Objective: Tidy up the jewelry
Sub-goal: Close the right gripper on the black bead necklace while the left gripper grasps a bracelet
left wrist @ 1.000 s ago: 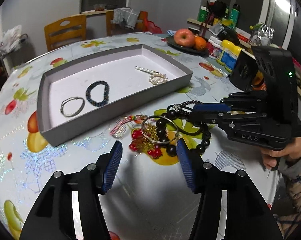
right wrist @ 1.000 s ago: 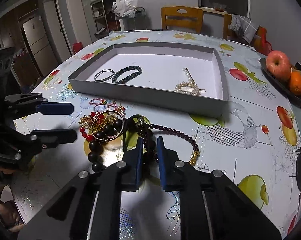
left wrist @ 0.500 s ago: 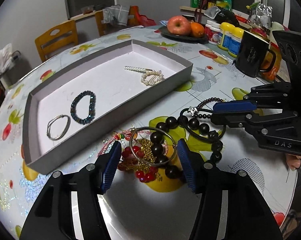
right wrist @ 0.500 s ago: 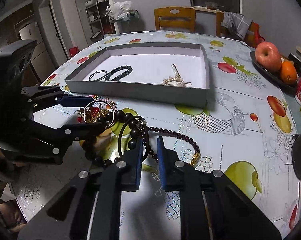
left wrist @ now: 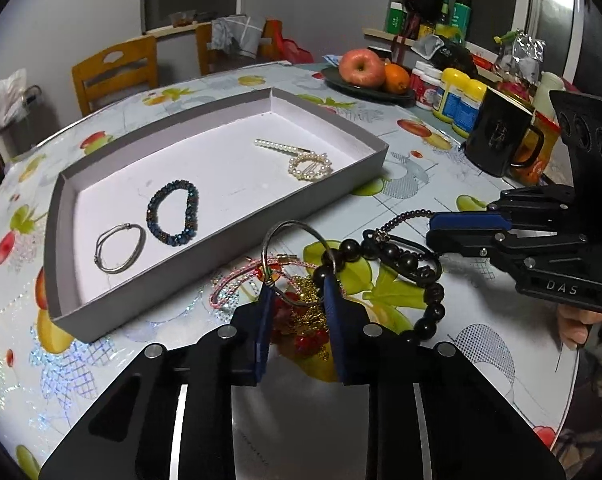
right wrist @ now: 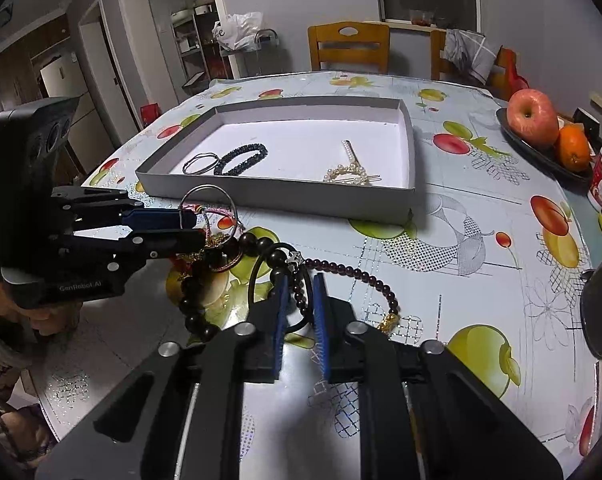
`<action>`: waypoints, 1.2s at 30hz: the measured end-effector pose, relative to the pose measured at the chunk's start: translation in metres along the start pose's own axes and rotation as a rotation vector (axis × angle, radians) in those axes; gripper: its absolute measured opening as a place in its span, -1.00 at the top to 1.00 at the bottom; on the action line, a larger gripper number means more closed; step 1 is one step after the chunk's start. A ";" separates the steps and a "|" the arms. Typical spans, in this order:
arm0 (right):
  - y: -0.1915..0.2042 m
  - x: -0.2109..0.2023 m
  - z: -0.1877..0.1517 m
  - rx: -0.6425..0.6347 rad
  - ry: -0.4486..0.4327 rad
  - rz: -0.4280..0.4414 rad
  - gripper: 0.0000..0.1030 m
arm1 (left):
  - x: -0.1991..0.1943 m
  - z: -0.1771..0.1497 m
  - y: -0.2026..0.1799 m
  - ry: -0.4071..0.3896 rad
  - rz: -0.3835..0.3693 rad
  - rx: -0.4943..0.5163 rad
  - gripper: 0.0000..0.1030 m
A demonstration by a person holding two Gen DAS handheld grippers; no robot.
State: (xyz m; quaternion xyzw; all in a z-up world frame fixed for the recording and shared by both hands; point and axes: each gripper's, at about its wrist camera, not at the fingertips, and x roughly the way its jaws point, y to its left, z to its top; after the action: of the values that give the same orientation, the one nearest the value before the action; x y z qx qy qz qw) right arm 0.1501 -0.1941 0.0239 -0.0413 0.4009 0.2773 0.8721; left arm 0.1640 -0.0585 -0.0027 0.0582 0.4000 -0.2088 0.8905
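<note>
Left wrist view: my left gripper has its jaws drawn in on the silver bangle, which stands tilted up out of the jewelry heap at about 12 o'clock from my fingertips. The big black bead bracelet hooks against the bangle's right side at 2 o'clock, and the pink cord and the gold-and-red chain lie directly under it. If I lift now, I judge the beads or the cord could ride up with the ring and drop short of the grey tray, which sits at 11 o'clock with a thin silver ring, a dark beaded bracelet and pearl clips already inside. The thin wire could also slip out sideways between my pads.

Right wrist view: my right gripper is pinched narrowly around a black cord loop and the small dark-red bead string, which trails off to 2 o'clock. I cannot tell how firmly they are caught. That hold should anchor the tangle, but if it gives, the whole heap may drag toward the tray wall at 12 o'clock.
</note>
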 end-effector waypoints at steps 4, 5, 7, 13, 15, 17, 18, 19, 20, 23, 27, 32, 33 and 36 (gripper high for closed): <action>0.000 -0.001 -0.001 -0.005 -0.002 0.003 0.85 | -0.004 0.001 0.002 -0.017 -0.020 -0.017 0.72; 0.000 -0.001 -0.002 -0.005 -0.001 0.002 0.85 | -0.004 0.002 0.003 -0.022 -0.032 -0.026 0.80; -0.001 -0.002 -0.003 0.001 -0.002 0.002 0.85 | -0.004 0.002 0.004 -0.022 -0.044 -0.032 0.87; -0.005 -0.002 -0.005 0.013 0.004 -0.006 0.85 | -0.004 0.002 -0.003 -0.028 -0.042 0.002 0.88; -0.007 -0.002 -0.005 0.019 0.006 -0.010 0.84 | -0.005 0.002 -0.009 -0.031 -0.047 0.024 0.88; -0.008 -0.003 -0.006 0.030 0.007 -0.007 0.83 | -0.006 0.002 -0.012 -0.034 -0.051 0.034 0.89; -0.009 -0.004 -0.007 0.033 0.006 -0.005 0.82 | -0.006 0.002 -0.014 -0.037 -0.051 0.039 0.90; -0.010 -0.004 -0.007 0.035 0.005 -0.003 0.81 | -0.007 0.001 -0.015 -0.036 -0.053 0.041 0.90; -0.010 -0.005 -0.008 0.036 0.006 -0.002 0.79 | -0.007 0.001 -0.016 -0.036 -0.055 0.043 0.90; -0.007 -0.006 -0.010 0.031 0.008 0.012 0.46 | -0.012 -0.001 -0.014 -0.046 -0.057 0.032 0.90; 0.003 -0.005 -0.006 0.008 -0.001 0.029 0.38 | -0.028 -0.002 -0.005 -0.081 -0.051 0.003 0.90; 0.020 0.004 0.002 -0.039 0.007 0.026 0.38 | -0.043 -0.007 0.008 -0.090 -0.020 -0.022 0.90; 0.024 0.007 0.003 -0.051 0.012 0.026 0.38 | -0.044 -0.009 0.012 -0.089 -0.015 -0.030 0.90; 0.035 0.015 0.004 -0.092 0.032 0.018 0.39 | -0.047 -0.015 0.023 -0.085 -0.008 -0.055 0.90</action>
State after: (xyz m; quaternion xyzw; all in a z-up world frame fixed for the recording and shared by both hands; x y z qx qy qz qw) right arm 0.1420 -0.1566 0.0210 -0.0823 0.4018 0.3025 0.8604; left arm 0.1354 -0.0186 0.0206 0.0231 0.3677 -0.2034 0.9071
